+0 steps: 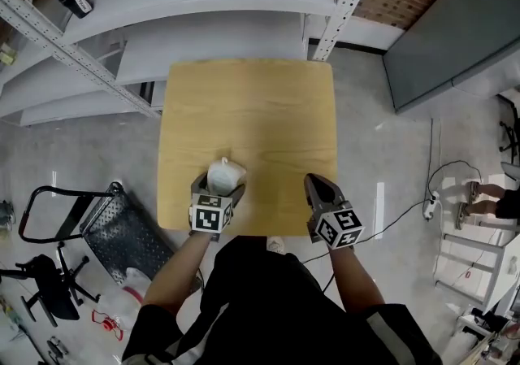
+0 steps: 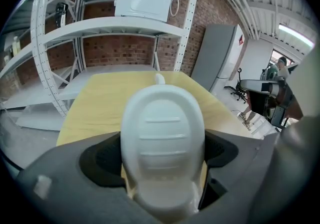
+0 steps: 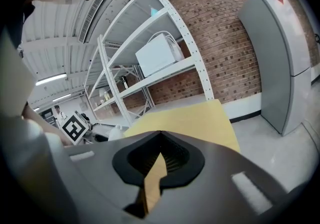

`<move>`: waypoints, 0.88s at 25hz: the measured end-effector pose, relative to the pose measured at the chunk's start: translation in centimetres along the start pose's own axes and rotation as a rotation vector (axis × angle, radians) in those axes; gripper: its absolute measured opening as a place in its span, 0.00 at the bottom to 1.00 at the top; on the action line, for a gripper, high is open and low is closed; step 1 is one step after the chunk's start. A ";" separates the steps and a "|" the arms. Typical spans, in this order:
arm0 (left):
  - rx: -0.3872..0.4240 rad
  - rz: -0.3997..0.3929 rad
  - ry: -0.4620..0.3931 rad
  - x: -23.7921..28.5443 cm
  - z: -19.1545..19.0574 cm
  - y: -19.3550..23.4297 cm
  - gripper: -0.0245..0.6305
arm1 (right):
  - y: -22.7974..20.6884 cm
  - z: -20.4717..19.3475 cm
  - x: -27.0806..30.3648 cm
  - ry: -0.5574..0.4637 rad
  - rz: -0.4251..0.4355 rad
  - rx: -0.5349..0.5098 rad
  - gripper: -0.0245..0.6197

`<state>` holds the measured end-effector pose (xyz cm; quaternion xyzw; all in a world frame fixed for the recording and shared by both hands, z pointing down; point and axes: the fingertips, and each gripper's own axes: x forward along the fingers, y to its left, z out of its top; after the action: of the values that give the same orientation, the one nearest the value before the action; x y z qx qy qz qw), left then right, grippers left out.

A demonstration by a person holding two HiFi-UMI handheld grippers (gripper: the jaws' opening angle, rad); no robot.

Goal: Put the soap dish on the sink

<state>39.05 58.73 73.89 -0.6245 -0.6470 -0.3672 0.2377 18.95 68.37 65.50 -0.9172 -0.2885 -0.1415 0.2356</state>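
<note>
The white soap dish [image 1: 225, 174] is oval with ribbed grooves, and it stands above the near left part of the yellow wooden table [image 1: 252, 111]. My left gripper [image 1: 218, 189] is shut on it. In the left gripper view the soap dish [image 2: 162, 143] fills the space between the two dark jaws of the left gripper [image 2: 162, 155]. My right gripper [image 1: 315, 184] hangs over the table's near edge to the right, shut with nothing in it. In the right gripper view the right gripper [image 3: 159, 135] shows its jaws meeting at the tips over the table [image 3: 190, 118].
Grey metal shelving [image 1: 122, 38] runs behind and to the left of the table, with a white appliance [image 2: 142, 1] on a shelf. A tall grey cabinet [image 2: 215, 56] stands at the right. A black cart [image 1: 122, 229] and a cable [image 1: 406, 213] lie on the floor.
</note>
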 end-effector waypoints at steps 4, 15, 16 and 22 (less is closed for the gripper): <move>0.015 0.005 0.045 1.2 -0.6 0.6 0.75 | 1.0 -1.6 1.2 0.054 0.016 -0.007 0.05; 0.105 0.054 0.141 3.9 -2.7 1.0 0.75 | 0.4 -2.6 2.0 0.072 -0.025 0.075 0.05; 0.101 0.053 0.152 4.0 -2.8 1.1 0.75 | 0.5 -2.6 1.9 0.068 -0.028 0.082 0.05; 0.104 0.072 0.179 4.8 -3.3 1.5 0.75 | 0.8 -2.3 1.3 0.050 -0.035 0.119 0.05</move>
<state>39.50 59.16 79.81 -0.5989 -0.6185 -0.3786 0.3398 20.14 67.22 67.72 -0.8926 -0.3065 -0.1510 0.2942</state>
